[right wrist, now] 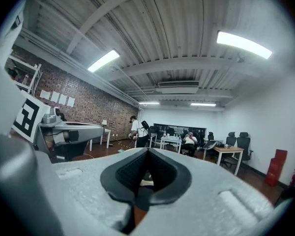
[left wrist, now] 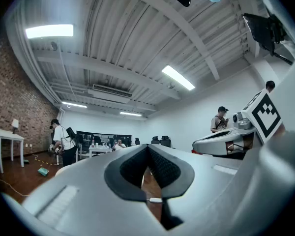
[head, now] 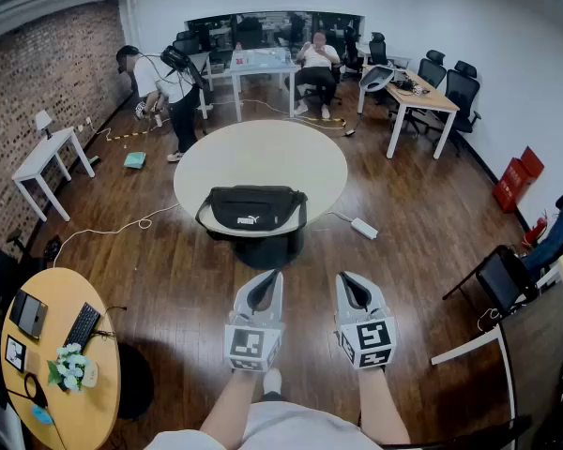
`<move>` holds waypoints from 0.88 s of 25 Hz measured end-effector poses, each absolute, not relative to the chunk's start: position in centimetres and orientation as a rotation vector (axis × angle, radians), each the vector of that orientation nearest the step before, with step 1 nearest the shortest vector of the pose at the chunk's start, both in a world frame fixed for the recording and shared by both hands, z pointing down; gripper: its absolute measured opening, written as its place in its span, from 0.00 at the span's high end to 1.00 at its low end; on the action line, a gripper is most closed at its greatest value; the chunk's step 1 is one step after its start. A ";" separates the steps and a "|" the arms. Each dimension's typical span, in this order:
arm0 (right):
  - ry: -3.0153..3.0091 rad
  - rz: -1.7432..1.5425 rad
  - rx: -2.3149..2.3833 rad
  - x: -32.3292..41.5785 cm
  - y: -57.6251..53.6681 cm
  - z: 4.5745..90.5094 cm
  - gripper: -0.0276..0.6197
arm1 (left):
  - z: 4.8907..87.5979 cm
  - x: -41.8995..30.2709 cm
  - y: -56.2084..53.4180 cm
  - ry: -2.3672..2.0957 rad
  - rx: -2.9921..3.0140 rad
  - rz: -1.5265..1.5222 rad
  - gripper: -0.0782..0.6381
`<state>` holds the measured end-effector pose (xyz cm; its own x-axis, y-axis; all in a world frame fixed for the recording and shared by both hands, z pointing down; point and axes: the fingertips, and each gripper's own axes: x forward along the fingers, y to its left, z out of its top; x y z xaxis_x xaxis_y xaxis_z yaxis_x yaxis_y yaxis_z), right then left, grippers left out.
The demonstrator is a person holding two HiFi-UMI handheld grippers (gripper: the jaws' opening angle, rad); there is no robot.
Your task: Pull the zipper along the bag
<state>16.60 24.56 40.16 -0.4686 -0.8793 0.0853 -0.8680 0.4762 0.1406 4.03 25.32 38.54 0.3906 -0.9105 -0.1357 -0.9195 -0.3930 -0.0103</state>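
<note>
A black waist bag [head: 254,208] with a white logo lies on the near part of a round cream table [head: 260,162]. Both grippers hang well short of the table, above the wooden floor, pointing forward. The left gripper [head: 262,292] is shut with nothing between its jaws, and the right gripper [head: 356,291] beside it is shut and empty too. In the left gripper view the black pads [left wrist: 137,168] meet at the tips; the right gripper [left wrist: 234,136] shows off to the side. In the right gripper view the pads [right wrist: 160,168] also meet, and the left gripper [right wrist: 69,132] shows at left.
A round wooden table [head: 61,364] with a keyboard and flowers stands at near left. A folding chair [head: 500,279] is at right. A white power strip [head: 365,228] and cables lie on the floor by the round table. People, desks and office chairs fill the far room.
</note>
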 end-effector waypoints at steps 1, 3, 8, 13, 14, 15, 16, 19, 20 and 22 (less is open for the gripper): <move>-2.570 -0.127 1.541 15.4 22.3 39.6 0.97 | 38.0 2.8 23.2 1.682 -2.540 0.171 0.87; -2.568 -0.149 1.550 13.2 18.0 38.7 0.97 | 37.2 0.6 19.1 1.680 -2.525 0.178 0.87; -2.554 -0.129 1.527 9.6 10.4 40.3 0.97 | 38.5 -2.7 11.5 1.709 -2.559 0.174 0.87; -2.562 -0.017 1.543 9.1 4.6 42.0 0.97 | 39.9 -2.4 5.9 1.678 -2.609 0.104 0.87; -2.572 -0.010 1.547 9.1 3.1 42.3 0.97 | 40.1 -2.0 4.7 1.667 -2.617 0.096 0.87; -2.586 -0.008 1.543 9.0 1.3 42.6 0.97 | 40.5 -1.6 3.3 1.663 -2.620 0.088 0.87; -2.603 -0.010 1.534 8.7 -0.6 43.0 0.97 | 41.0 -1.5 1.7 1.664 -2.620 0.078 0.87; -2.662 -0.021 1.508 7.7 -6.8 43.9 0.97 | 42.8 -1.2 -3.7 1.668 -2.611 0.024 0.87; -2.682 -0.023 1.503 7.7 -9.0 43.8 0.97 | 43.1 -1.0 -5.7 1.664 -2.609 0.006 0.87; -2.724 -0.023 1.489 8.2 -13.6 43.2 0.97 | 42.9 0.0 -9.9 1.632 -2.594 -0.033 0.87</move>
<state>8.23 -13.60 43.20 -0.5394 -0.8417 0.0253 -0.8411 0.5399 0.0309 -0.03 -9.95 42.85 0.4336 -0.9008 -0.0226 -0.8992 -0.4309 -0.0758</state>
